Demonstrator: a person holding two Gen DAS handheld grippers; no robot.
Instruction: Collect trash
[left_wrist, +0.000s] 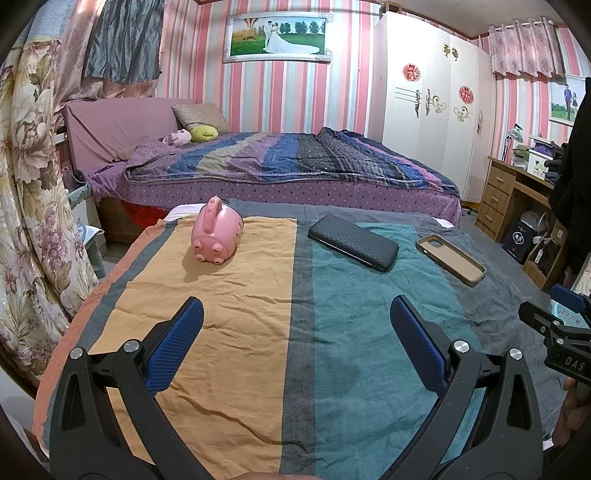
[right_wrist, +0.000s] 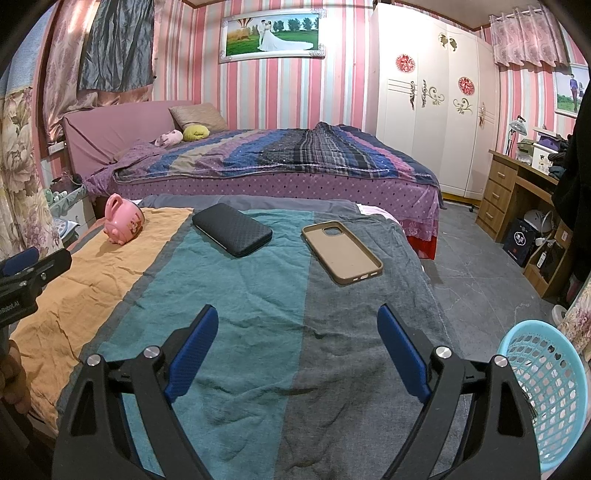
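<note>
On a table under a striped cloth (left_wrist: 240, 317) (right_wrist: 240, 314) lie three things: a pink pig-shaped toy (left_wrist: 217, 236) (right_wrist: 122, 221) at the far left, a black textured case (left_wrist: 352, 242) (right_wrist: 232, 229) in the middle, and a tan phone case (left_wrist: 450, 258) (right_wrist: 341, 251) at the right, hollow side up. My left gripper (left_wrist: 295, 314) hovers open over the near cloth with nothing between its blue pads (left_wrist: 181, 339). My right gripper (right_wrist: 297, 321) is likewise open and empty, nearer the tan case. A light-blue mesh basket (right_wrist: 546, 384) stands at the table's right, below its edge.
A bed (left_wrist: 288, 162) with a striped blanket lies beyond the table. A white wardrobe (right_wrist: 424, 103) and a wooden desk (right_wrist: 517, 192) line the right wall. Grey floor (right_wrist: 480, 266) runs along the table's right side. Floral curtains (left_wrist: 29, 221) hang at the left.
</note>
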